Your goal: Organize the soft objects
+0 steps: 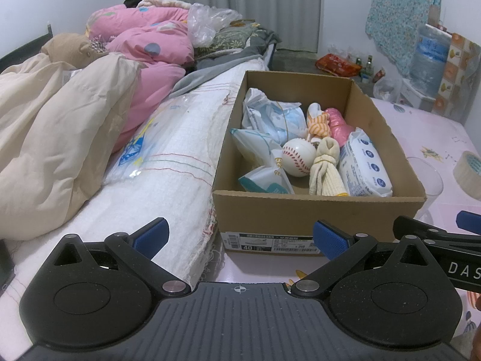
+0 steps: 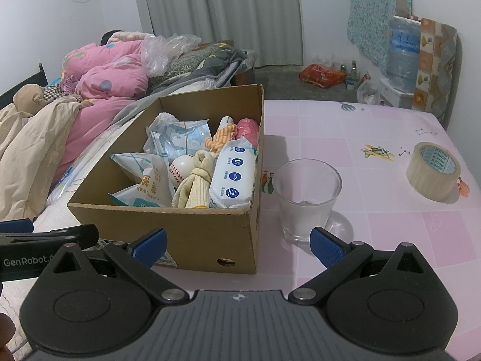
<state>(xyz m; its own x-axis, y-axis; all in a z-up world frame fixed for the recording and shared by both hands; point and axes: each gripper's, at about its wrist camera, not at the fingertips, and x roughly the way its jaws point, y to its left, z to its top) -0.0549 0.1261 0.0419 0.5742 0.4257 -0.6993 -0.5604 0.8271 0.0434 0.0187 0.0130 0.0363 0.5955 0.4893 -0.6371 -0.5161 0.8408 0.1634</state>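
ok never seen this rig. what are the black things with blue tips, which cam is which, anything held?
No robot arm: a person holds a two-finger gripper in each hand, with a fisheye camera on each looking along its fingers. One picture is from the left gripper, the other from the right gripper. Both stand open and empty. Ahead is a cardboard box holding wipes packs, rolled socks and a baseball. Beside it on the pink tablecloth: a glass and a tape roll.
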